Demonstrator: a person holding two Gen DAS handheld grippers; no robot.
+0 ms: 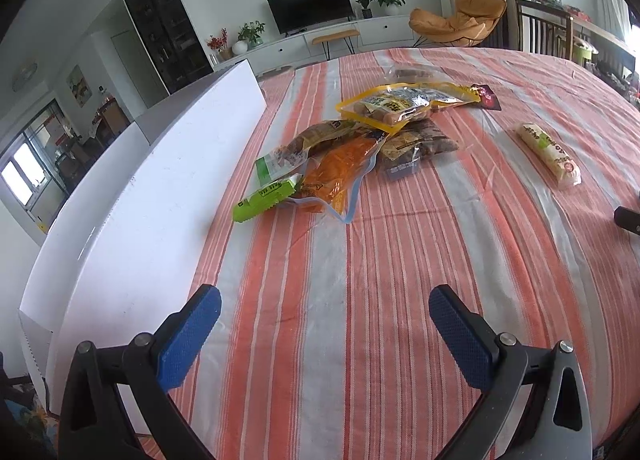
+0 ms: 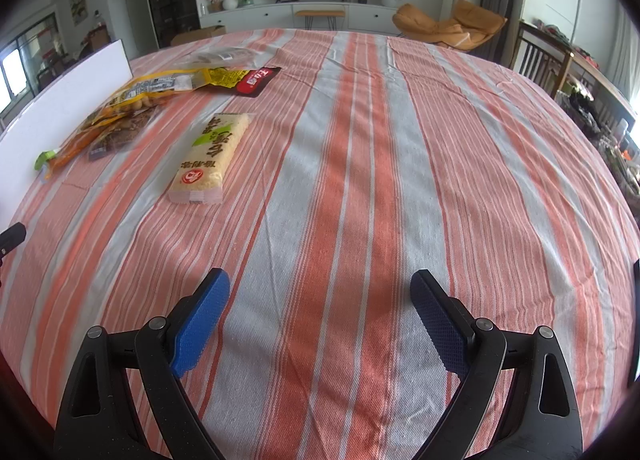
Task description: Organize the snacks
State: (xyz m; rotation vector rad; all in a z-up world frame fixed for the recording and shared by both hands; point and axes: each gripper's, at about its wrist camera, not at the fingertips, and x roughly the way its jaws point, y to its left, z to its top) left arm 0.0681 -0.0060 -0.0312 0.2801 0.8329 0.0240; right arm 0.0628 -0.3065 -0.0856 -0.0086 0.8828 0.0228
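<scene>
A: Orange-and-grey striped cloth (image 2: 360,164) covers the worktop in front of you. Where do your tools stand?

B: Your left hand-held gripper (image 1: 324,324) hangs over bare cloth, its blue pads spread wide with nothing between them. Your right hand-held gripper (image 2: 320,308) is the same: jaws wide apart, empty, above the stripes.

A: And the snacks?

B: Ahead of your left hand lies a loose heap. A green bar wrapper (image 1: 266,198) sits nearest you, touching an orange pouch (image 1: 340,172). Behind them a yellow-edged bag (image 1: 400,104) rests on top of a dark brown packet (image 1: 420,144). A small dark red packet (image 1: 489,97) lies just beyond the yellow-edged bag, and a clear packet (image 1: 412,74) sits farther back; you cannot tell what is in it.

A: Anything lying on its own?

B: Yes. A pale wafer packet (image 2: 210,156) with green lettering lies flat on the cloth, apart from the heap, between the heap and your right hand.

A: What borders the heap?

B: A white box (image 1: 160,188) stands along the left edge of the worktop, its wall upright beside the snacks.
</scene>
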